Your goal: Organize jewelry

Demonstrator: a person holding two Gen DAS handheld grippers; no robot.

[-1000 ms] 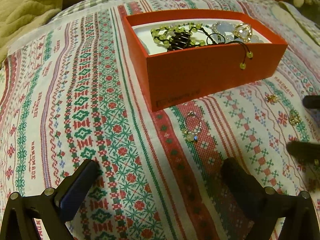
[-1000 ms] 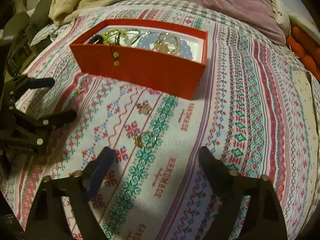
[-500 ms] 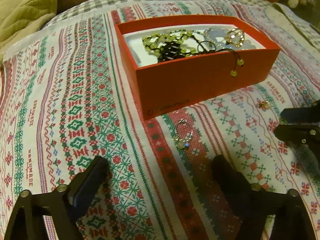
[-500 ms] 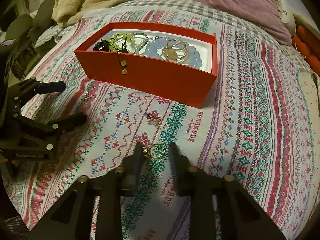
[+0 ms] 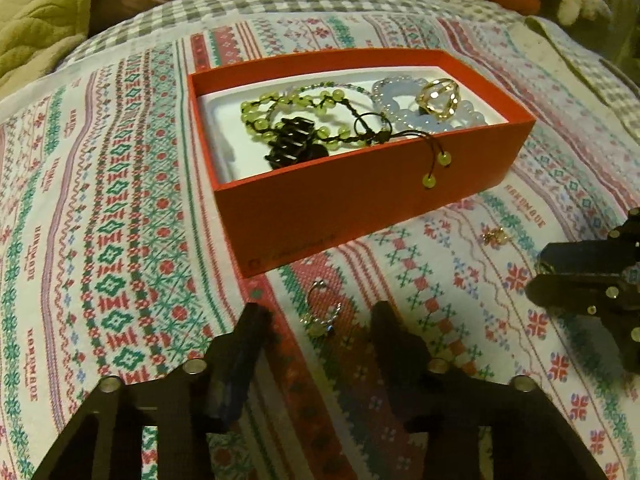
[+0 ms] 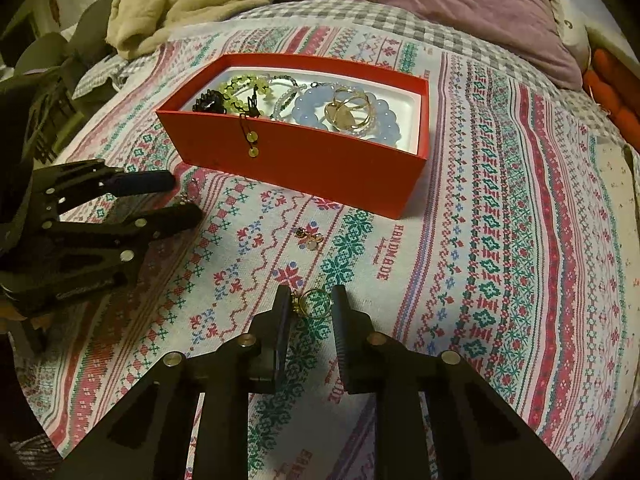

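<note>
A red box (image 6: 304, 168) is shown resting on a patterned cloth (image 6: 500, 260) spread over a bed. Inside the box, on a white liner, are seen a green bead bracelet (image 5: 296, 112), a dark pendant (image 5: 294, 144), a pale blue bead bracelet (image 6: 320, 110) and gold rings (image 6: 350, 110); two green beads on a dark cord (image 5: 434, 168) hang over the box's near wall.

The right gripper (image 6: 310, 304) is held low over the cloth, its jaws drawn narrow around a gold ring (image 6: 314, 302) that lies between the fingers; whether the pads actually touch the ring cannot be told. A small earring (image 6: 308, 238) lies on the cloth between this ring and the box, apart from both.

The left gripper (image 5: 320, 320) is held partly open, its fingers standing either side of a beaded hoop earring (image 5: 322, 312) that lies on the cloth just in front of the box's near corner, with clear gaps on both sides. In the left wrist view, the right gripper's dark fingers (image 5: 580, 256) appear at the right edge, near the small earring (image 5: 496, 236).

An olive blanket (image 5: 36, 12) and a mauve pillow (image 6: 440, 4) are visible behind the box.
</note>
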